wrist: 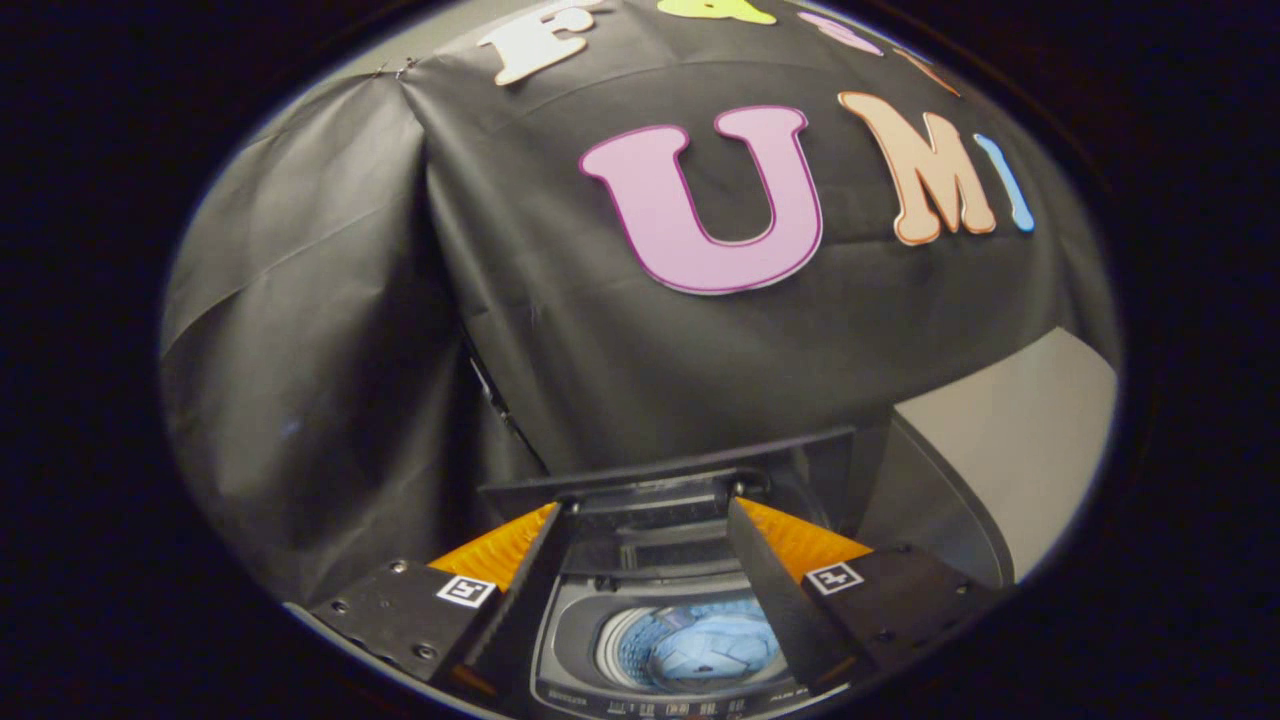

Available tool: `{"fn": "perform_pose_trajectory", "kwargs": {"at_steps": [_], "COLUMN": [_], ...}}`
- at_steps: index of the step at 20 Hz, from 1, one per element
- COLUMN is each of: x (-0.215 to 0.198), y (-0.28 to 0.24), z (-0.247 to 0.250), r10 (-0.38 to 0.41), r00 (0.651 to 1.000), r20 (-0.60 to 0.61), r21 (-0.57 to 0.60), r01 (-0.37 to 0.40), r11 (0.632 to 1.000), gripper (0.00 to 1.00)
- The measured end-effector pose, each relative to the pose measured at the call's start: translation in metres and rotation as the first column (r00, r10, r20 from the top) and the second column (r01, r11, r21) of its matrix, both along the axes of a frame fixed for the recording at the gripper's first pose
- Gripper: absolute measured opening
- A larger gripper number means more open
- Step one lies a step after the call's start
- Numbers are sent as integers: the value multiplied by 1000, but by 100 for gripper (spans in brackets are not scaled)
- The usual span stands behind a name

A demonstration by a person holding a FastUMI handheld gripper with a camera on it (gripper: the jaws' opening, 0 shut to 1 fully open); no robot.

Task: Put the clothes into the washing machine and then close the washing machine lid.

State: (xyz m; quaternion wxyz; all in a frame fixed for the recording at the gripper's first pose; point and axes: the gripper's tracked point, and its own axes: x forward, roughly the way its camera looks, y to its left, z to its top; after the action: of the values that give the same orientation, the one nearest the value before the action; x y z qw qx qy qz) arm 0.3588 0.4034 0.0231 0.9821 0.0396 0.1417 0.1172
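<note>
Below the spread, empty gripper (650,560), the clothes (700,650) are seen inside the washing machine (570,640), so the raised lid (660,470) must be closed next.

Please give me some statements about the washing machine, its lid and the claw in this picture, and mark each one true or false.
1. The washing machine has its lid closed. False: the lid stands raised at the back and the drum is open.
2. Light blue clothes lie inside the drum. True.
3. The claw is shut on the clothes. False: its fingers are spread apart and hold nothing.
4. The drum opening shows between the two fingers. True.
5. The raised lid is just ahead of the fingertips. True.
</note>
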Motion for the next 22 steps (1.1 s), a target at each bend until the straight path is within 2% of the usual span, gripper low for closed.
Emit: {"fn": "perform_pose_trajectory", "kwargs": {"at_steps": [6,13,16,17,22], "x": [63,102,102,104,101], "y": [7,12,7,8,7], "z": [0,-25,-42,-37,-38], "r10": [-18,-62,-77,-77,-71], "r00": [986,987,991,988,992], "r20": [163,151,107,133,106], "r21": [-102,-164,-190,-181,-185], "r01": [35,87,97,100,90], "r11": [994,983,977,978,979], "gripper": [97,97,97,97,98]}}
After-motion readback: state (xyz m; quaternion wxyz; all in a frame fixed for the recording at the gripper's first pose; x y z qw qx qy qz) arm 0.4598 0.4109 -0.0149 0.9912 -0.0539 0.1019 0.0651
